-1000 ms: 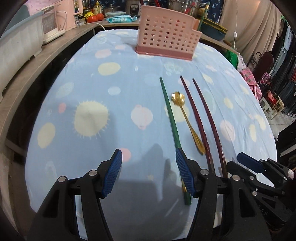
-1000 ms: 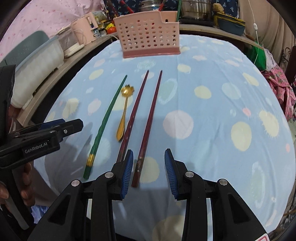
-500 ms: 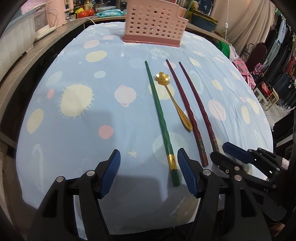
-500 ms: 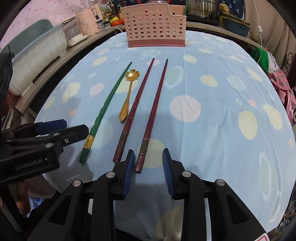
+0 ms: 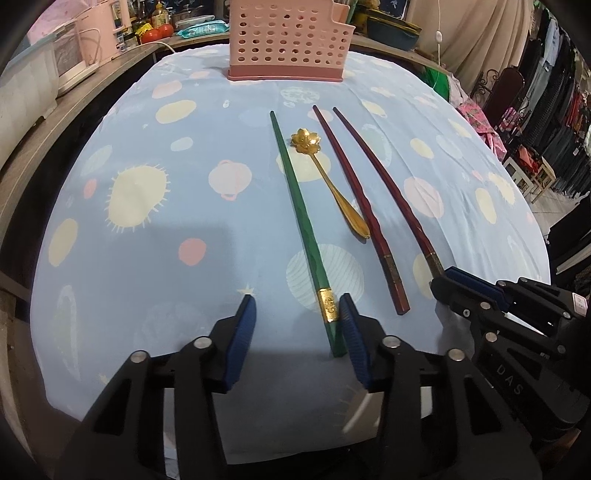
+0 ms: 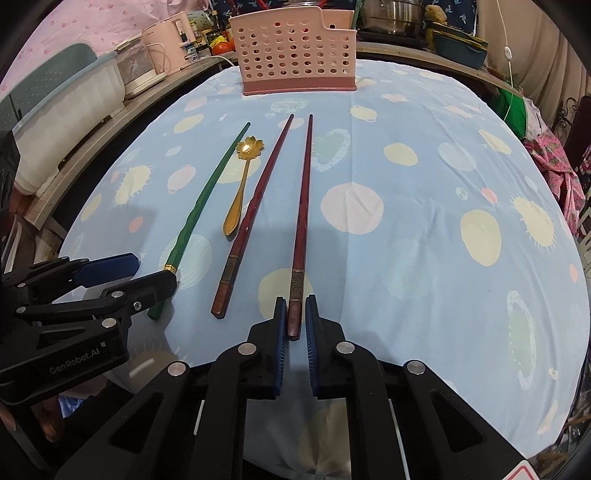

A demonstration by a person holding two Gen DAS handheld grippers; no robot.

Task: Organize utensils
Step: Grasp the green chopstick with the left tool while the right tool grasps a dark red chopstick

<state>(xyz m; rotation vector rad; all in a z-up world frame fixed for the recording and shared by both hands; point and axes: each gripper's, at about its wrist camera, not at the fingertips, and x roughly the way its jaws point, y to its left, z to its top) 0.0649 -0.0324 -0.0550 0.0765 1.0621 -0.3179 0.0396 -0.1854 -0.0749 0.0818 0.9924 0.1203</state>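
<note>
On the blue spotted tablecloth lie a green chopstick, a gold flower spoon and two red chopsticks side by side. My right gripper is shut on the near end of the right red chopstick. The left red chopstick lies free. My left gripper is closing. The green chopstick's gold-banded end lies between its jaws, against the right pad, with a wide gap to the left pad. A pink perforated utensil basket stands at the far edge.
A wooden counter along the left carries a white bin and a pink appliance. Pots and bowls crowd the shelf behind the basket. Clothes racks stand off to the right. The table's near edge runs just below both grippers.
My right jaws have closed onto the right red chopstick's near end. My left gripper has moved right so the green chopstick's end lies between its jaws, which have narrowed.
</note>
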